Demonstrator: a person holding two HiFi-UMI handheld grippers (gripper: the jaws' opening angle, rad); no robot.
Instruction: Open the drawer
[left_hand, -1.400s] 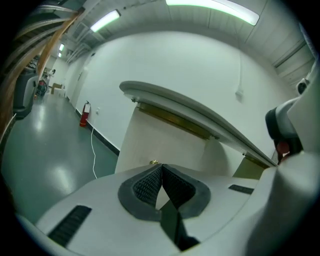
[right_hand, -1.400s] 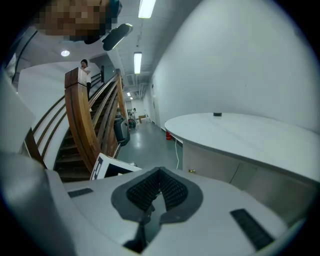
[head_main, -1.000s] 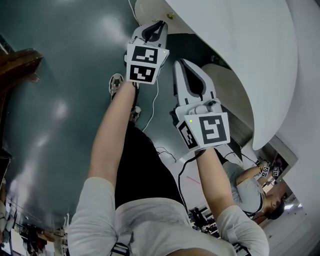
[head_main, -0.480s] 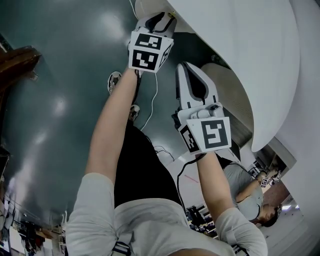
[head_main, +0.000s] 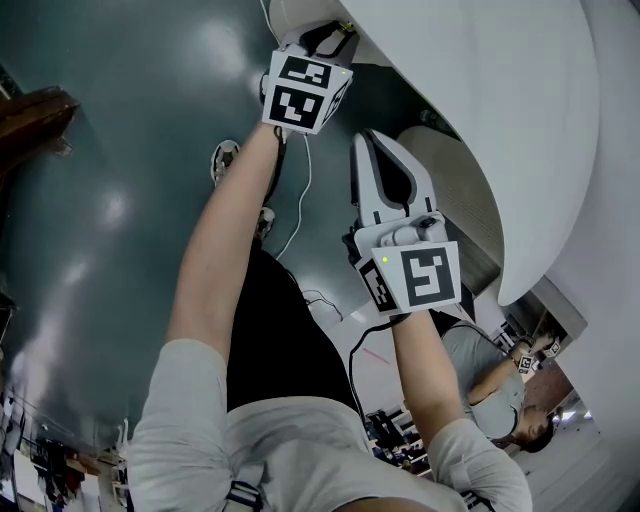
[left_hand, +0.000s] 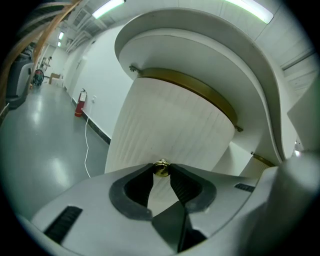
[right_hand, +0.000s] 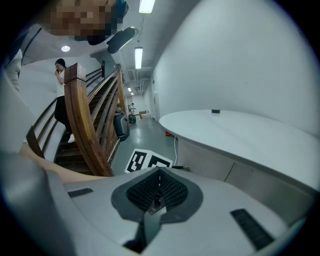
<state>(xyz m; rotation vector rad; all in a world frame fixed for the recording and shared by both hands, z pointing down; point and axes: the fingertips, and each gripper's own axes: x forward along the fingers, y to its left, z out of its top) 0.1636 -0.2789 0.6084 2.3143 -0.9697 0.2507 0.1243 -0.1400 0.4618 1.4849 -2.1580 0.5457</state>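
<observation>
**My left jaws pinch the little gold knob**

My left gripper (head_main: 335, 35) is up against the drawer (left_hand: 170, 130). Its jaws are closed on a small round gold knob (left_hand: 160, 168), one tip on each side. The knob sits right at the tips, and behind the tips there is an empty gap between the two dark pads (left_hand: 186, 186). The drawer front rises just past the jaws. It is white, curved and has thin lines running down it. A gold band (left_hand: 190, 85) runs along its top edge, above the jaws, and over that hangs the thick white top of the desk (left_hand: 200, 55).

To the left of the left jaws I see the shiny dark floor (left_hand: 35, 150). A white cord (left_hand: 86, 145) lies on it along the wall, and a red fire bottle (left_hand: 79, 103) stands far off.

My right gripper (head_main: 365, 140) hangs in the air, apart from the drawer. Its jaws are pressed together with nothing between them (right_hand: 159, 172). Just past their tips is the black and white cube (right_hand: 147, 161) of the left gripper. To the right of the right jaws is the wide white desk top. To their left are brown wooden stairs (right_hand: 85, 130).
</observation>
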